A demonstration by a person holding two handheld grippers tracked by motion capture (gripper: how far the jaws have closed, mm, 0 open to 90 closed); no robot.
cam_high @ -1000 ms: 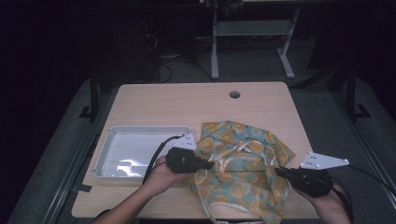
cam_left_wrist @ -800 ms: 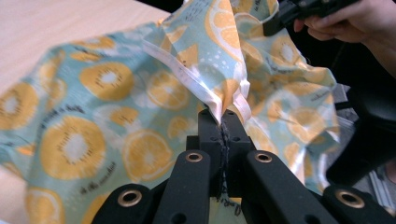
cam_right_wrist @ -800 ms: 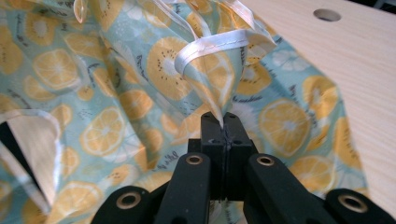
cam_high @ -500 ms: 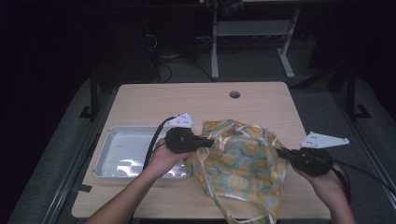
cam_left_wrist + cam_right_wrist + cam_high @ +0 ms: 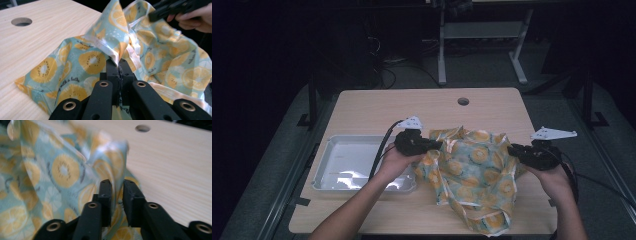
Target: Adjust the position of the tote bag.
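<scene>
From the high view, a person works a printed cloth (image 5: pixel 472 172) across a pale wooden bench (image 5: pixel 377 107); the cloth, pale teal with orange citrus slices, lies crumpled on the right half of the bench, its lower edge hanging over the near side; the left tool (image 5: pixel 434 145) meets the cloth's left upper edge, just right of a white tray (image 5: pixel 324 185) that sits at the bench's left; the right tool (image 5: pixel 513 150) meets the cloth's right edge, the two tools well apart with the fabric between them; a round hole (image 5: pixel 463 101) marks the bench's far side.

In the left gripper view, the left tool (image 5: pixel 119 65) is clenched on a hemmed fold of the cloth (image 5: pixel 92 60), the jaws pressed together with the fabric rising in a peak from between them; the rest of the cloth spreads over the bench (image 5: pixel 50 25) to either side; the other hand and its right tool (image 5: pixel 152 16) appear at the top right, above the cloth's far edge.

In the right gripper view, the right tool (image 5: pixel 117 188) has just been opening; its jaws stand apart with a visible gap, a blurred edge of the cloth (image 5: pixel 62 170) passing between them without being pressed; bare bench (image 5: pixel 175 162) runs to the right, the hole (image 5: pixel 142 128) near the top.
</scene>
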